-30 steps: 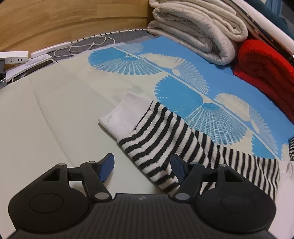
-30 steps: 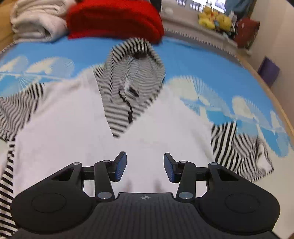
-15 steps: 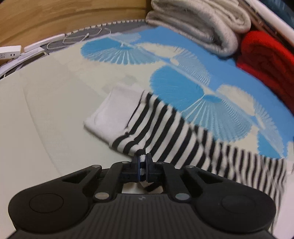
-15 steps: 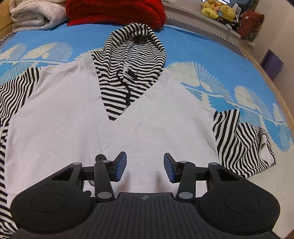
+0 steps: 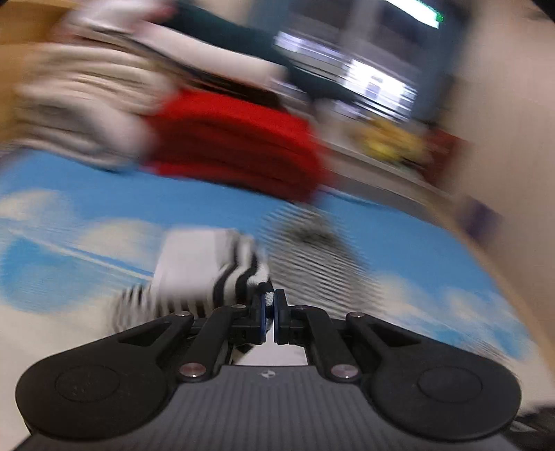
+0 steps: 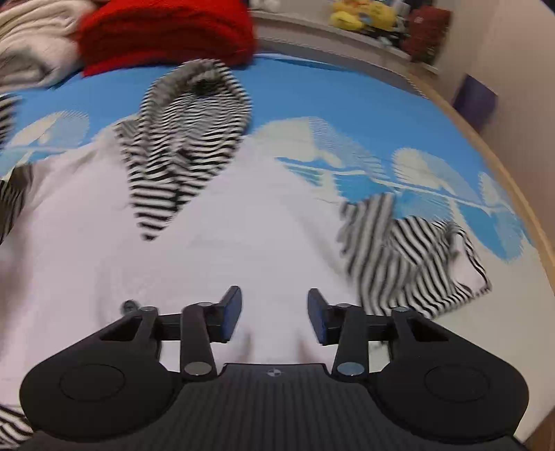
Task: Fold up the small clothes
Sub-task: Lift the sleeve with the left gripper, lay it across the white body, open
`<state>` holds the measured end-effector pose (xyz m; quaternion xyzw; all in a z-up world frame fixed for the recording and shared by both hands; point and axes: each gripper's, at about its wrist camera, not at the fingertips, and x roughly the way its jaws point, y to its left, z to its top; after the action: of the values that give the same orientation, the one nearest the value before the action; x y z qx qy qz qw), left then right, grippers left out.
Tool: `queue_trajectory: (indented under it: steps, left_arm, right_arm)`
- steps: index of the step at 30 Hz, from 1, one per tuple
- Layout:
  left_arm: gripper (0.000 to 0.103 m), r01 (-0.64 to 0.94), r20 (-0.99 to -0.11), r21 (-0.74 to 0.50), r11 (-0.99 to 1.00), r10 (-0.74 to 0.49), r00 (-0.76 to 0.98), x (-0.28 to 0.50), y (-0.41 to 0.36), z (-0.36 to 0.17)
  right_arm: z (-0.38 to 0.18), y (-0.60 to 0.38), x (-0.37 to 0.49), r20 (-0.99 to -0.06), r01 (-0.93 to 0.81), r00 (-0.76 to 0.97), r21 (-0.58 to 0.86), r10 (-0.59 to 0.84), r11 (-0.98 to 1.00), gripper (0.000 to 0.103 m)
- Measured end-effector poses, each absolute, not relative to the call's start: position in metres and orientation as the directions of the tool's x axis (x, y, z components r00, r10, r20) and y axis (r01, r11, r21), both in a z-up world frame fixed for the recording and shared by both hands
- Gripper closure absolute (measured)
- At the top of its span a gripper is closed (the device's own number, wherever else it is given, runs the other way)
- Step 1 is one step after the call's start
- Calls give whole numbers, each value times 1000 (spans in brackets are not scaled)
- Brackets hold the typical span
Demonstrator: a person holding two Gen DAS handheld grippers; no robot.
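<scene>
Left gripper (image 5: 270, 305) clamped tight on the striped sleeve (image 5: 239, 274); right gripper (image 6: 274, 312) hung over the hoodie's white body (image 6: 225, 243), jaws just narrowing, gripping nothing.

bedroom | patterned bed sheet (image 6: 347, 97) | folded blankets (image 6: 166, 31) | plush toys (image 6: 360, 17)

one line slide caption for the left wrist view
Left gripper shut on the striped sleeve, lifted over the blue sheet.
</scene>
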<state>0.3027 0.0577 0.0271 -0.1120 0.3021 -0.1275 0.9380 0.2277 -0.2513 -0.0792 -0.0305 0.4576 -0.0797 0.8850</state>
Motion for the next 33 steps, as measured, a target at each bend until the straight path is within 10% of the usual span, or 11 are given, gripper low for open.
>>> queue_trajectory:
  steps: [3,19,29,33]
  left_arm:
    - [90,369,-608,-344,863,-504,613,289,-10,15]
    - [67,-190,-834,-224,956,-87,545,329,87,-3]
    - [66,-312,-848,-181,933,12,530,350,139,-15]
    - [66,-297,-848,-182,937,4,530,351,140,-16]
  right_arm:
    - [-80,-276,226,-807,184,561,-95,-184,978,76]
    - [-95,-378,262,-843,397,532,333,81,855,77]
    - [-173,-337,275,-918,306,393,190,58,933,66]
    - [-159,-305,274,-881,167,472,113,21,980,96]
